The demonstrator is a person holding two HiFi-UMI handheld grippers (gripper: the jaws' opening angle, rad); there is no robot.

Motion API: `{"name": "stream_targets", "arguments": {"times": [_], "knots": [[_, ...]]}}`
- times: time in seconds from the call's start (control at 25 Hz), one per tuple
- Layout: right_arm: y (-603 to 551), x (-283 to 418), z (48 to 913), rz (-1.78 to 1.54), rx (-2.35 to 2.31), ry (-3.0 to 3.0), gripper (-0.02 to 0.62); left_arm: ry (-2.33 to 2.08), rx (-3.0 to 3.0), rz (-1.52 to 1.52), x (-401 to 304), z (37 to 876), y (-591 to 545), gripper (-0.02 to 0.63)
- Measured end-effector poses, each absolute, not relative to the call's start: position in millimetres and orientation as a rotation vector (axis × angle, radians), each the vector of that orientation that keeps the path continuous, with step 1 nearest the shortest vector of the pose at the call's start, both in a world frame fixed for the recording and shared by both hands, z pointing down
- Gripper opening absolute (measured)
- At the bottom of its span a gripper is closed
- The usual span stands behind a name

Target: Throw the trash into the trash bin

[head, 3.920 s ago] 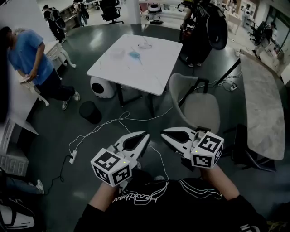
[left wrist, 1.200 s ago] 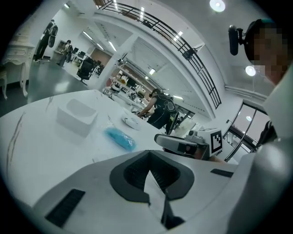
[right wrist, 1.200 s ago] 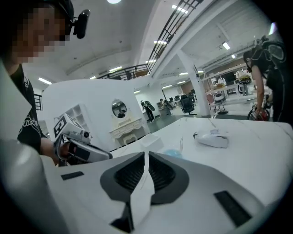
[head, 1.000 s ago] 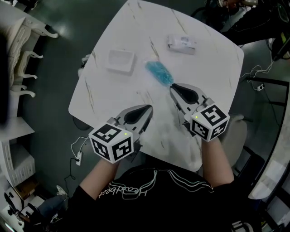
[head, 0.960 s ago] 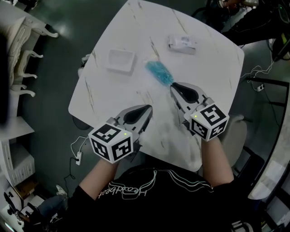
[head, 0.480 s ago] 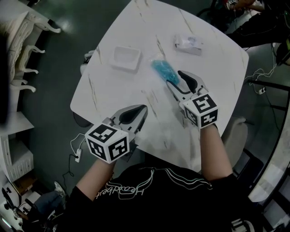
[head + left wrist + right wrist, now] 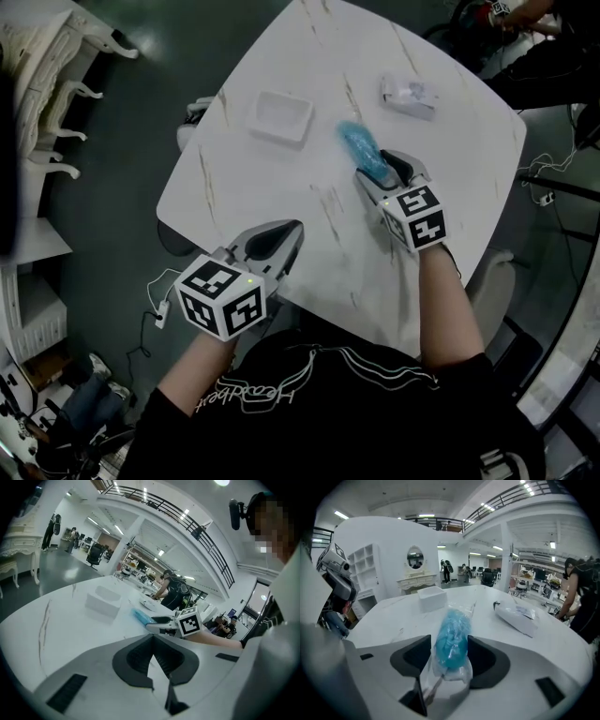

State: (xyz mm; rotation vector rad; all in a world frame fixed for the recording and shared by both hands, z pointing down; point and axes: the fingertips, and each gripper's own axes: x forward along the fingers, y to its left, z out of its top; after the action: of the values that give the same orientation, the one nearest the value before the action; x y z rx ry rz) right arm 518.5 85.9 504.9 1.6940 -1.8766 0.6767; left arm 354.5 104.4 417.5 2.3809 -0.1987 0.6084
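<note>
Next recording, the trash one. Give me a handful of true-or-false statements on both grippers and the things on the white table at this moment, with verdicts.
1. The left gripper has its jaws together with nothing between them. True.
2. The right gripper is shut and empty. False: its jaws stand apart, having just been opening, and the blue wad in a clear plastic bag lies between them.
3. The white rectangular box sits on the floor. False: it rests on the white marbled table.
4. A flat white packet lies on the table, apart from the bag. True.
</note>
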Motion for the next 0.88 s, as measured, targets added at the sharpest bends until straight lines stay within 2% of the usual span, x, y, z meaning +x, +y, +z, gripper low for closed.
{"name": "stream_targets", "arguments": {"times": [0.12, 0.16, 0.24, 0.32, 0.56, 0.88], "knots": [[87, 522, 512, 0.695, 1.683, -1.83, 0.262, -0.236, 2.369, 0.603, 341, 417, 100, 0.005], [88, 524, 513, 0.697, 1.686, -1.813, 0.243, -0.249, 2.366, 0.596, 336, 417, 99, 0.005], [90, 529, 514, 0.699, 1.708, -1.78, 0.162, -0.274, 2.36, 0.582, 325, 416, 97, 0.005], [91, 532, 514, 0.709, 1.737, -1.761, 0.132, -0.296, 2.353, 0.572, 315, 416, 95, 0.005], [89, 533, 506, 0.697, 1.809, -1.724, 0.086, -0.335, 2.329, 0.56, 283, 423, 88, 0.005], [87, 500, 453, 0.603, 1.948, -1.702, 0.075, -0.304, 2.344, 0.527, 248, 413, 60, 0.005]]}}
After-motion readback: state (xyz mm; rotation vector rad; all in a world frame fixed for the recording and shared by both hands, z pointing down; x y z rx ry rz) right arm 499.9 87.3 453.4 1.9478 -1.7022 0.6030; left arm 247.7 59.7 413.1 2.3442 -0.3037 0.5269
